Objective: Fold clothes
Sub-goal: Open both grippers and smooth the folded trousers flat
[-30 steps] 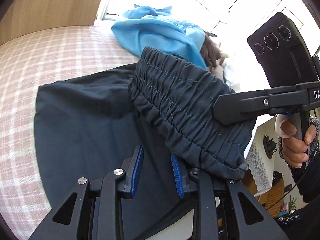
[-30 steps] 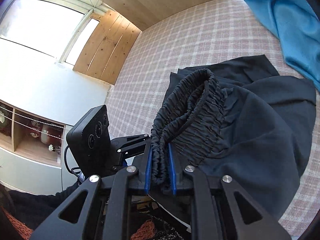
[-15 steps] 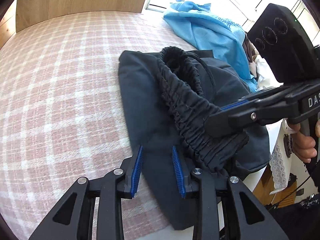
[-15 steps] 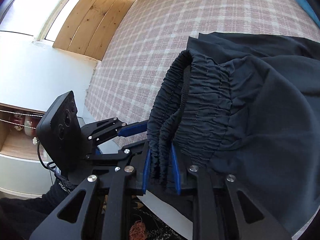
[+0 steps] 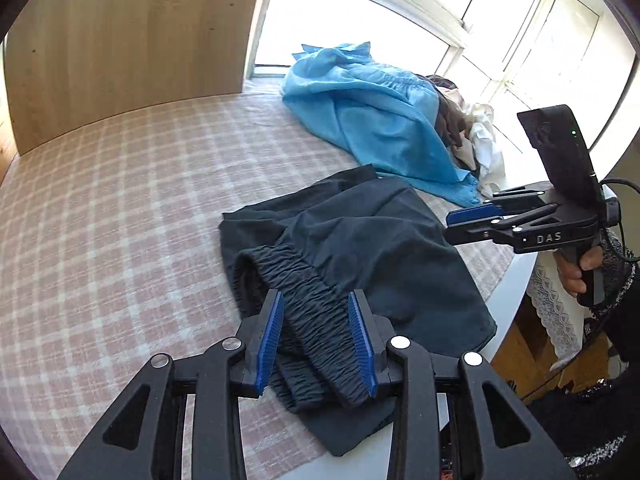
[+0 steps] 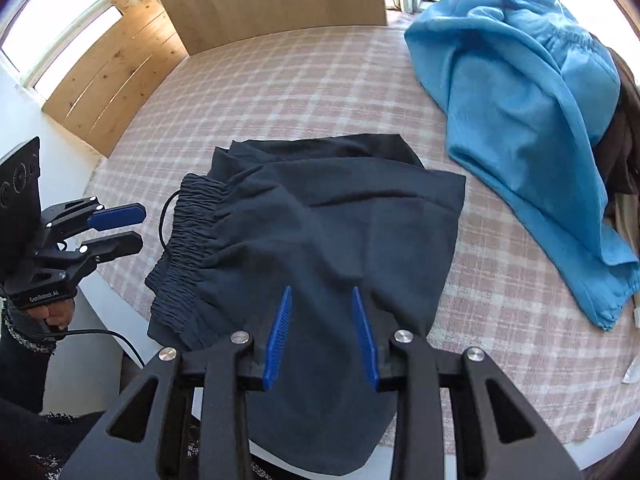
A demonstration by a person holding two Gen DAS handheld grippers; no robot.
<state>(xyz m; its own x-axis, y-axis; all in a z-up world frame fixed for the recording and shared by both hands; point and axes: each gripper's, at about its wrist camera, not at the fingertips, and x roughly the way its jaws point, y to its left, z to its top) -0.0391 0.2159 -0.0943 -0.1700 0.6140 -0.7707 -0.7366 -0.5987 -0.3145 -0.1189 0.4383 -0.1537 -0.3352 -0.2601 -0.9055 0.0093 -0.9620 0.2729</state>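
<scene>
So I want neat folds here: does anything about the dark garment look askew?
Yes. The dark shorts lie rumpled, one corner hanging off the near edge of the checked bed cover, the gathered waistband bunched and twisted. Neither gripper holds them.

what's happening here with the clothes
A person is folding clothes on a checked bed cover with a hand-held tool in each hand. The dark shorts lie folded over near the bed's edge. The right tool has just been opening and hangs above them with nothing between its pads. The left tool has opened a little too, apart from the elastic waistband. A blue garment waits in a heap behind.
</scene>
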